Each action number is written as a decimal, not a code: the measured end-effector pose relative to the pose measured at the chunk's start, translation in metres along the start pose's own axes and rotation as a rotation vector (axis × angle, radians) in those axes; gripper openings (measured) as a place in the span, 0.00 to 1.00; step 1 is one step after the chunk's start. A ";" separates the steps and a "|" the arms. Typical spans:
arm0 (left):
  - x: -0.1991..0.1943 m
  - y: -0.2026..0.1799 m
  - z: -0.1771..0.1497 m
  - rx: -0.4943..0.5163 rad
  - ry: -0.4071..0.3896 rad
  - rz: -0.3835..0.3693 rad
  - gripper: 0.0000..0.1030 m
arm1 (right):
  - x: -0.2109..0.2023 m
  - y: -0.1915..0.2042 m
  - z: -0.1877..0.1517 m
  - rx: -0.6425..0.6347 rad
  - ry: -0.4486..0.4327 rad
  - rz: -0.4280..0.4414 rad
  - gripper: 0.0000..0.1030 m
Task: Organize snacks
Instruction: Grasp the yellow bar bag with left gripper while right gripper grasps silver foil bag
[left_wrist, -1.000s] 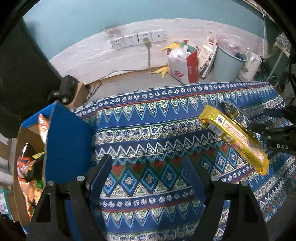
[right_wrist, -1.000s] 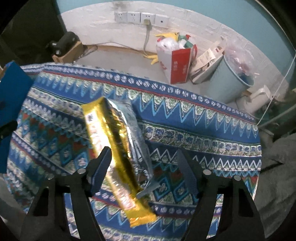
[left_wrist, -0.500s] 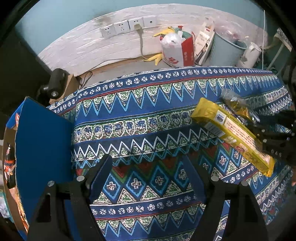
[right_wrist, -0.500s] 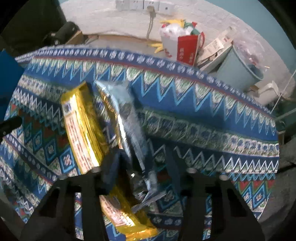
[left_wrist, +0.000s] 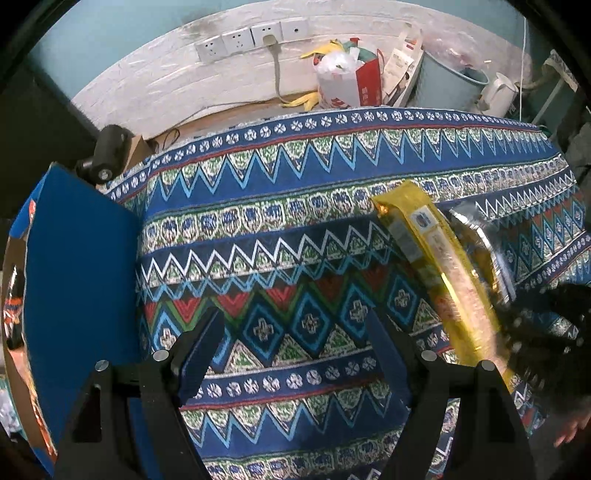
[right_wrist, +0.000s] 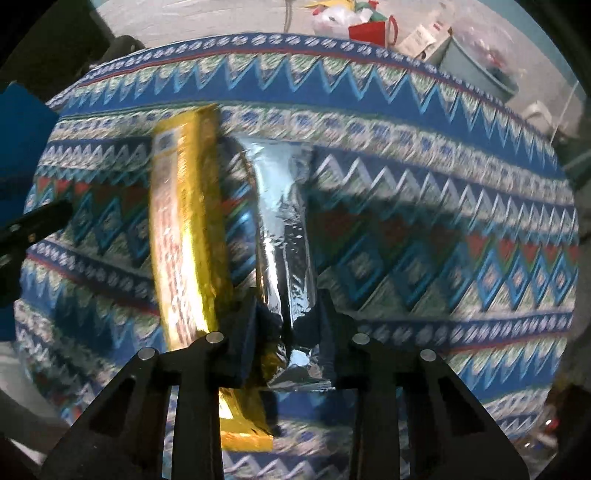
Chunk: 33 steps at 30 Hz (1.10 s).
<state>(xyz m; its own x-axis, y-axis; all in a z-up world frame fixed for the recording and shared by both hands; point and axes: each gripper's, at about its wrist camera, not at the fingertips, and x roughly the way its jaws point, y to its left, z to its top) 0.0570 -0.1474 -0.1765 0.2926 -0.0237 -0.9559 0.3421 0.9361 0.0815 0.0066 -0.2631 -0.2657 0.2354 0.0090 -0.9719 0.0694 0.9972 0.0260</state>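
Note:
A long gold snack pack (right_wrist: 188, 229) lies on the patterned cloth (right_wrist: 406, 221), with a silver foil pack (right_wrist: 284, 236) beside it on its right. My right gripper (right_wrist: 288, 314) is shut on the near end of the silver foil pack. In the left wrist view the gold pack (left_wrist: 439, 266) and the silver pack (left_wrist: 480, 243) lie at the right, with the right gripper dark and blurred at their near end. My left gripper (left_wrist: 295, 343) is open and empty above the cloth. A blue box flap (left_wrist: 81, 280) stands at the left, with snack bags (left_wrist: 13, 306) behind it.
Beyond the cloth's far edge (left_wrist: 332, 118) are a wall with sockets (left_wrist: 255, 37), a red-and-white bag (left_wrist: 351, 85), a grey-blue bin (left_wrist: 450, 85) and a white kettle (left_wrist: 498, 96). A black cylinder (left_wrist: 107, 151) sits on a small carton at the back left.
My right gripper has closed from open onto the silver foil pack, and the gold pack now lies apart on its left. The left gripper has drifted slightly and stays open.

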 end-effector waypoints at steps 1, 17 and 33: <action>0.000 0.001 -0.001 -0.006 0.004 -0.009 0.78 | -0.001 0.006 -0.004 0.002 0.002 0.013 0.29; 0.002 -0.054 0.010 -0.013 0.052 -0.120 0.79 | -0.009 0.005 -0.019 -0.020 -0.041 -0.012 0.27; 0.049 -0.094 0.017 -0.005 0.110 -0.114 0.79 | -0.014 -0.043 -0.023 0.026 -0.063 -0.017 0.31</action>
<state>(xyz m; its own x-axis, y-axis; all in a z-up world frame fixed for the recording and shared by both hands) 0.0544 -0.2422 -0.2264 0.1524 -0.0916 -0.9841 0.3633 0.9312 -0.0304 -0.0221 -0.3040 -0.2584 0.2944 -0.0136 -0.9556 0.0985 0.9950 0.0162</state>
